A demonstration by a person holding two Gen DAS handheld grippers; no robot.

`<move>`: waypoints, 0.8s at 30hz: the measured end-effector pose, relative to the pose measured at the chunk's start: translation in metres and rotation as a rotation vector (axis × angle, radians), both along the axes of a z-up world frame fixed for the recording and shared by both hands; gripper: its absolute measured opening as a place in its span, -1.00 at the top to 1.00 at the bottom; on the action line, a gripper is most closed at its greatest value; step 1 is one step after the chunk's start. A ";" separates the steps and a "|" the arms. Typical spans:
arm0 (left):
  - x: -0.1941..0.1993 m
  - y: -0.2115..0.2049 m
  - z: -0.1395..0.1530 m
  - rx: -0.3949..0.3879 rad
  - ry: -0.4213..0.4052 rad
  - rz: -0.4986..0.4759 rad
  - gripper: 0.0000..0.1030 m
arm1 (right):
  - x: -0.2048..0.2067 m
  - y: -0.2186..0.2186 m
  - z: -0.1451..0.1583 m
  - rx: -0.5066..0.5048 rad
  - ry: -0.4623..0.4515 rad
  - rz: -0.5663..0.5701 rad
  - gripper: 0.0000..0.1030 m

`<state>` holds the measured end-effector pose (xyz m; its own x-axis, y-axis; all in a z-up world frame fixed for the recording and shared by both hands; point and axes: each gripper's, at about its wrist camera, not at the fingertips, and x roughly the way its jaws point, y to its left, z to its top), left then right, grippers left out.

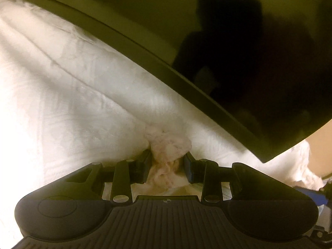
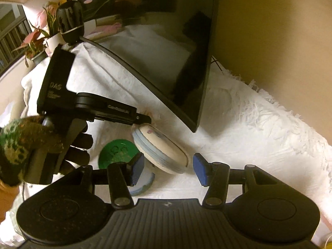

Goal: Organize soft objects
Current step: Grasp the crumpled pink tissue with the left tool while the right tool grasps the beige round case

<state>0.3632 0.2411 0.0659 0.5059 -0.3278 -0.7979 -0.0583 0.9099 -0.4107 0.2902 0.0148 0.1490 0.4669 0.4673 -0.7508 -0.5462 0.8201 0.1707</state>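
A crumpled pinkish-white soft thing (image 1: 166, 155) fills the gap between the two pads of my left gripper (image 1: 168, 159), which is shut on it just above the white cloth (image 1: 62, 103). In the right wrist view that left gripper (image 2: 148, 120) points its tip at the upper edge of a round cream and pale-blue soft cushion (image 2: 159, 147) lying tilted on the cloth. My right gripper (image 2: 168, 169) stands open around the cushion's near end, with a sliver of cloth showing before the right pad (image 2: 200, 170). A green disc (image 2: 116, 151) lies left of the cushion.
A black screen (image 2: 166, 51) stands on the white fringed cloth (image 2: 259, 141) right behind the cushion, close to both grippers. A gloved hand (image 2: 78, 147) with a green patterned sleeve (image 2: 16, 143) holds the left gripper. Potted plants (image 2: 39, 41) sit at the back left, a tan wall (image 2: 280, 51) on the right.
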 end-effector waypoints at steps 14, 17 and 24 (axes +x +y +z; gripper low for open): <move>-0.041 0.028 -0.005 -0.026 -0.101 -0.049 0.73 | 0.048 0.028 -0.027 0.020 0.161 0.014 -0.13; -0.057 0.041 0.001 -0.039 -0.138 -0.044 0.73 | 0.047 0.022 -0.025 0.041 0.152 0.003 0.08; -0.097 0.052 0.016 -0.006 -0.189 -0.071 0.74 | 0.035 -0.010 -0.006 0.173 0.248 -0.048 0.99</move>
<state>0.2660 0.2927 0.0823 0.6216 -0.3726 -0.6890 0.0845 0.9064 -0.4139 0.3255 0.0047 0.1430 0.3039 0.5795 -0.7562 -0.4314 0.7914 0.4331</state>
